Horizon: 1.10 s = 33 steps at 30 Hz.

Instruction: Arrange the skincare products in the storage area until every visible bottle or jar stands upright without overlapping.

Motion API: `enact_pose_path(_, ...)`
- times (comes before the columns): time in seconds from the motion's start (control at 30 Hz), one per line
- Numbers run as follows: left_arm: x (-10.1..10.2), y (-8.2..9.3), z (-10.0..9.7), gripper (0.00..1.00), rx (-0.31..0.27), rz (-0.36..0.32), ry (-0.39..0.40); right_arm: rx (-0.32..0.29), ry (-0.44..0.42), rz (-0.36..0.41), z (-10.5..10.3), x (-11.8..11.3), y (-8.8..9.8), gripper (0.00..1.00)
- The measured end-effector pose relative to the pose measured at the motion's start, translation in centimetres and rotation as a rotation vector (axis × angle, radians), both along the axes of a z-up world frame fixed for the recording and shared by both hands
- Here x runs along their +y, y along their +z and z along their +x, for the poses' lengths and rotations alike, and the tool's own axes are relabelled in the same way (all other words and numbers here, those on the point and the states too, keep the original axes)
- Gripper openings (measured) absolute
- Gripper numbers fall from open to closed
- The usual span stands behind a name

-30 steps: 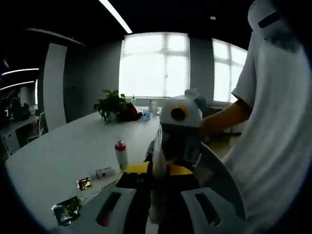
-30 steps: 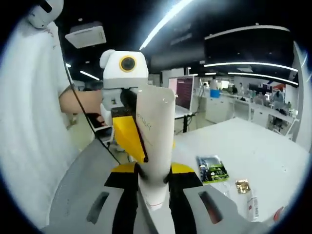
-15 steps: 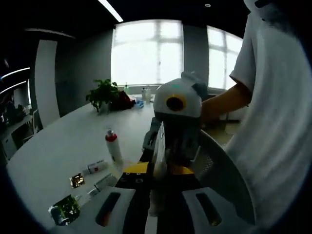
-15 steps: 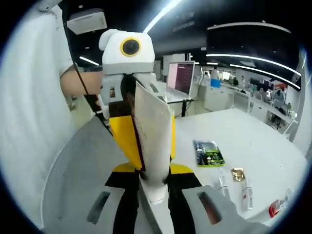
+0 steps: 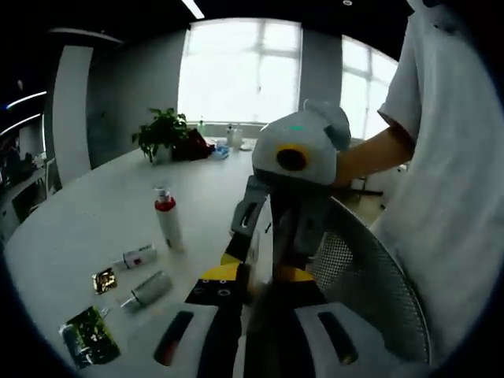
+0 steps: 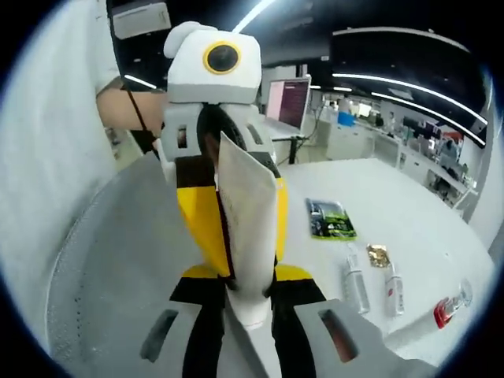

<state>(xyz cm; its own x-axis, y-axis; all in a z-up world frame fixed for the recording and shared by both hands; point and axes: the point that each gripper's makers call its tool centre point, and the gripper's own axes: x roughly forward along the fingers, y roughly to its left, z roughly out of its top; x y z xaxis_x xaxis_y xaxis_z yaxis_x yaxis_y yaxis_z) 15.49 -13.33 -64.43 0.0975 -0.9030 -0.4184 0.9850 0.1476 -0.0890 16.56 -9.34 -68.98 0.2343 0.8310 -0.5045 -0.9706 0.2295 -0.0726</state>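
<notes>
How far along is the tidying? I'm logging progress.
Done: the red-capped bottle stands upright on the table. In hand: the left gripper and right gripper both clamp a white tube. Left: two small tubes lie flat near a gold sachet and green packet.

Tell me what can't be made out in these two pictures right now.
- Print on the white tube: right gripper view, too small and blurred.
- Lower part of the tube: hidden between the right gripper jaws.
- Left gripper grip: left gripper view, dark and crowded, so what it touches can't be told.
- Labels on the small tubes and the red-capped bottle: too small.
- Green packet: partly cut by the view's edge.
</notes>
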Motion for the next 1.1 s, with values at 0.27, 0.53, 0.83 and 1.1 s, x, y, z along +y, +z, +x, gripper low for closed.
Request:
enact_pose_path(0.27, -1.7, -2.0, 2.0, 0.08, 0.026, 0.042, 0.004, -0.004, -0.009, -0.054, 1.7, -1.7, -1.8, 0.21)
enact_pose_path(0.53, -2.5, -4.4, 3.3, 0.08, 0.027, 0.102, -0.003, 0.002, 0.008, -0.127, 3.0, -2.7, -4.3, 0.21)
enact_pose_path(0.83, -3.3, -5.1, 4.9, 0.08, -0.005, 0.159, 0.011, 0.017, 0.036, -0.097, 4.8, -3.3, -5.2, 0.2)
enact_pose_path(1.1, -4.1, -4.9, 6.2, 0.08, -0.058, 0.187, -0.008, -0.03, 0.008, -0.096, 6.3, -3.8, -4.9, 0.21)
